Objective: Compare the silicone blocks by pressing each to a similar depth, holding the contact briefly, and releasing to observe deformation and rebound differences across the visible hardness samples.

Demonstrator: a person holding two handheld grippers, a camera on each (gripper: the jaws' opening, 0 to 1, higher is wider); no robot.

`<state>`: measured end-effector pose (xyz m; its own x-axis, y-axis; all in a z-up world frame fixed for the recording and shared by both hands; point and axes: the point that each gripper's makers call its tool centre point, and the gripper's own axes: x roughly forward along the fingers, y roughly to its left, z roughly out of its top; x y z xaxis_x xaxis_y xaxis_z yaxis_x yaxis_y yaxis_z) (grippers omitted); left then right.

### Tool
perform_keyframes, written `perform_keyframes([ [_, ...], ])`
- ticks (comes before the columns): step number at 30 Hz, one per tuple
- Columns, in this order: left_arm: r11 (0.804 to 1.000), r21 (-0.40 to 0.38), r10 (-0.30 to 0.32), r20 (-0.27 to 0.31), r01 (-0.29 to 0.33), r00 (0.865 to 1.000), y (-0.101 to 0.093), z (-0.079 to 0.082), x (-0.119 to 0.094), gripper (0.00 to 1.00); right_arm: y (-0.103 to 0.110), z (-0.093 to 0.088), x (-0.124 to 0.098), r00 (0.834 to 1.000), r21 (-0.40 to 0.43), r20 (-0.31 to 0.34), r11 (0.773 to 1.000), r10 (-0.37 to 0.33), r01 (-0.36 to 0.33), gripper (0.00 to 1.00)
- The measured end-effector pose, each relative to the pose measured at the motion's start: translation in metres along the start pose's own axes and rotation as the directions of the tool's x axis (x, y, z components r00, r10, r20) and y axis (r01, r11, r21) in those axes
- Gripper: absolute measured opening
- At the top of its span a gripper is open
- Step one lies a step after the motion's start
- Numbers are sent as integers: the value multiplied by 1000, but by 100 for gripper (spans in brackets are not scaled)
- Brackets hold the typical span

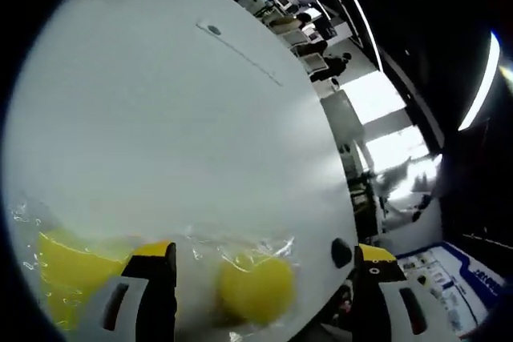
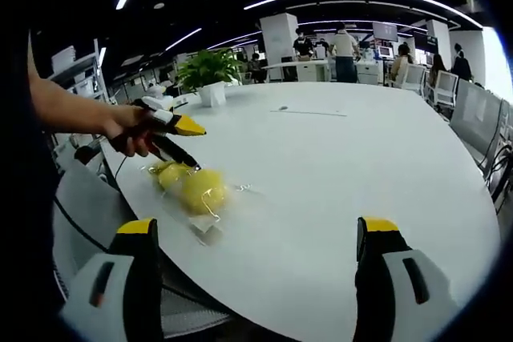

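Two yellow silicone blocks (image 2: 191, 185) lying in clear plastic wrap (image 2: 210, 214) on white round table (image 2: 353, 158), near its edge.

Left hand-held gripper (image 2: 180, 143) hanging just over blocks in right gripper view, person's hand (image 2: 128, 130) holding it. In left gripper view, its jaws standing wide apart, gripping nothing; rounder block (image 1: 256, 287) lying between them, other block (image 1: 68, 274) beside left jaw.

Right hand-held gripper (image 2: 260, 266) open, empty, pointing across table, well apart from blocks.

Potted plant (image 2: 207, 71) standing at far edge.

Two yellow silicone blocks (image 2: 192, 186) in clear wrap lie side by side near the table edge.
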<state>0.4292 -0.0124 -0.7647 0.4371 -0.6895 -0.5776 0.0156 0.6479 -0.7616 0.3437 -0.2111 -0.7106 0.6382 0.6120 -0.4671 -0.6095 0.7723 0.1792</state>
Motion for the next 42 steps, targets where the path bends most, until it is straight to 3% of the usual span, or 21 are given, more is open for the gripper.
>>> perform_keyframes([
  [7, 993, 4, 121, -7, -120, 993, 25, -1, -1, 57, 0, -1, 0, 1000, 10, 1, 1000, -4, 4, 96],
  [9, 990, 2, 142, -6, -142, 990, 32, 0, -1, 44, -1, -2, 0, 1000, 9, -3, 1000, -4, 4, 96],
  [11, 988, 7, 154, -14, -154, 988, 36, -1, 0, 37, -2, -1, -1, 1000, 8, -3, 1000, -5, 5, 96],
  [16, 981, 50, 191, -17, -190, 982, 38, 1, 3, 32, -5, -1, -1, 1000, 11, -3, 1000, -11, 11, 96],
  [19, 986, 24, 168, -46, -168, 985, 31, -5, 7, 32, -5, -3, -1, 1000, 11, -8, 1000, -10, 10, 96],
  [21, 983, 50, 178, -54, -175, 983, 31, -8, 9, 30, -5, -4, -1, 1000, 15, -9, 1000, -10, 10, 96],
  [23, 979, 64, 198, -37, -195, 979, 35, -7, 10, 26, -5, -4, -1, 1000, 16, -9, 1000, -12, 12, 96],
  [25, 982, 13, 188, -24, -188, 982, 37, -5, 11, 25, -5, -4, -1, 1000, 17, -9, 1000, -12, 12, 96],
  [28, 982, 16, 187, -20, -187, 982, 37, -5, 12, 21, -5, -5, -1, 1000, 16, -11, 1000, -13, 13, 96],
  [31, 980, 90, 178, -15, -176, 984, 36, -7, 15, 19, -5, -5, -2, 1000, 21, -12, 1000, -14, 14, 96],
  [33, 965, 191, 184, -9, -179, 983, 37, -6, 15, 16, -5, -6, -3, 1000, 21, -14, 1000, -15, 16, 96],
  [35, 963, 195, 189, -6, -184, 982, 36, -7, 18, 13, -5, -7, -3, 1000, 22, -16, 1000, -16, 16, 96],
  [37, 941, 265, 226, -35, -209, 973, 43, -11, 18, 6, -4, -7, -3, 1000, 19, -18, 1000, -16, 16, 96],
  [38, 947, 266, 198, -33, -182, 980, 38, -12, 21, 5, -4, -7, -3, 1000, 19, -19, 1000, -15, 15, 96],
  [42, 936, 283, 226, -31, -208, 974, 36, -13, 25, 0, -5, -5, -3, 1000, 16, -16, 1000, -18, 18, 96],
])
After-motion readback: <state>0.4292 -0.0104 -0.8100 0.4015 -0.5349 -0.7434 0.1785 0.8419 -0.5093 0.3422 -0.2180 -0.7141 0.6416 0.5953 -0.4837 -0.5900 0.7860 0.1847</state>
